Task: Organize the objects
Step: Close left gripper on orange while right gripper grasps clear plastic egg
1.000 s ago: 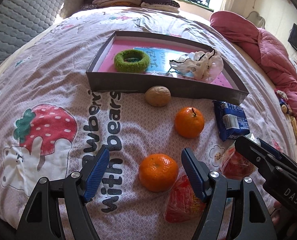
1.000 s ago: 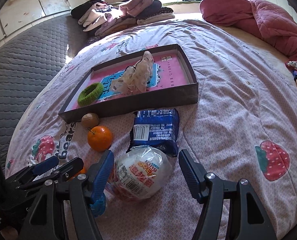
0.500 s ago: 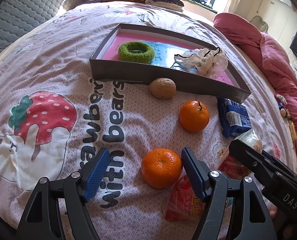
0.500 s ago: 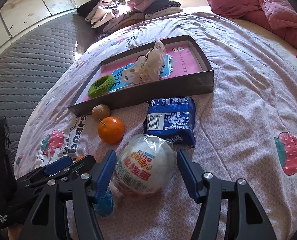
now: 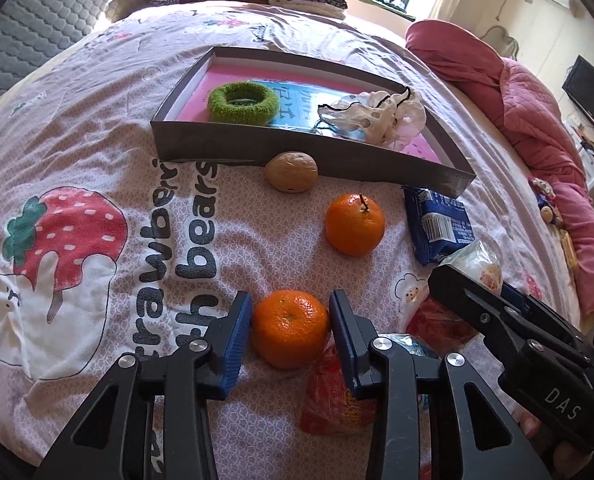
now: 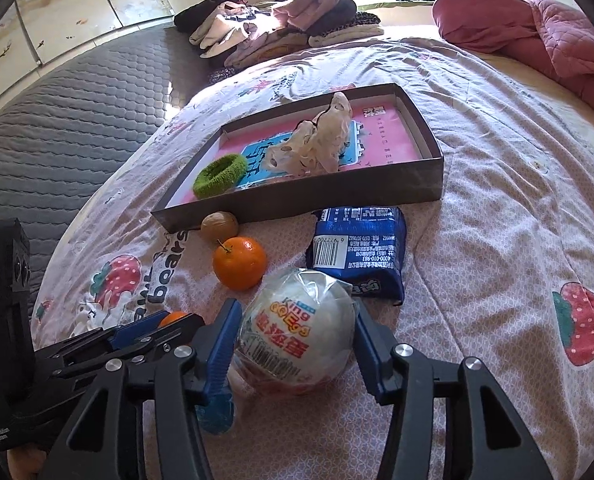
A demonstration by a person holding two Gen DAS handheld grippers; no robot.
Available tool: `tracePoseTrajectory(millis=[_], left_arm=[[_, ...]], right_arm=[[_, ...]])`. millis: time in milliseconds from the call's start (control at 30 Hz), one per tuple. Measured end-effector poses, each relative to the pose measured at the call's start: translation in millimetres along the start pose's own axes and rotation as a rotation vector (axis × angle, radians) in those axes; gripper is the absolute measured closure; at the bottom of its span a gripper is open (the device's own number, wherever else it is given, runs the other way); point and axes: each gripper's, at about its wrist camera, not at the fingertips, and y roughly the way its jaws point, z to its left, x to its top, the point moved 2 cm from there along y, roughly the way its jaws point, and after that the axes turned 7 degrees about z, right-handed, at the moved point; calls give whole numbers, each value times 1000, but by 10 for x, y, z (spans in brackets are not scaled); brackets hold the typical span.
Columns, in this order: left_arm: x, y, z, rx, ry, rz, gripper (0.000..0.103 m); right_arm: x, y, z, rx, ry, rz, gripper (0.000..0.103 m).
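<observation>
On the bedspread, left claw (image 5: 291,334) pinches a tangerine (image 5: 290,334) — right claw (image 6: 295,338) clasps a toy egg (image 6: 297,330).

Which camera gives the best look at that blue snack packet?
The right wrist view: the blue snack packet lies whole, with barcode and print facing the camera. In the left wrist view it sits off to the side, partly hidden behind the wrapped egg.

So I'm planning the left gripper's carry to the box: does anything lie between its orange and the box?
Yes. Beyond the near orange in the left gripper, a second orange and a walnut lie before the box, the walnut against its front wall.
</observation>
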Motion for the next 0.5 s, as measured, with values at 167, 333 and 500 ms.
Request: tracePoseTrajectory(millis=[167,333,500], left_arm=[[19,-68,-5,6,7,-24,63],[41,-191,-36,17,27,-70,63],[59,-313,-44,24,34,-111,63]], right_arm=[[32,-88,38,-14,-29,-38,49],[60,-165,84,-23,-55,-73,50],[65,-234,127,-23,-77,-101,50]])
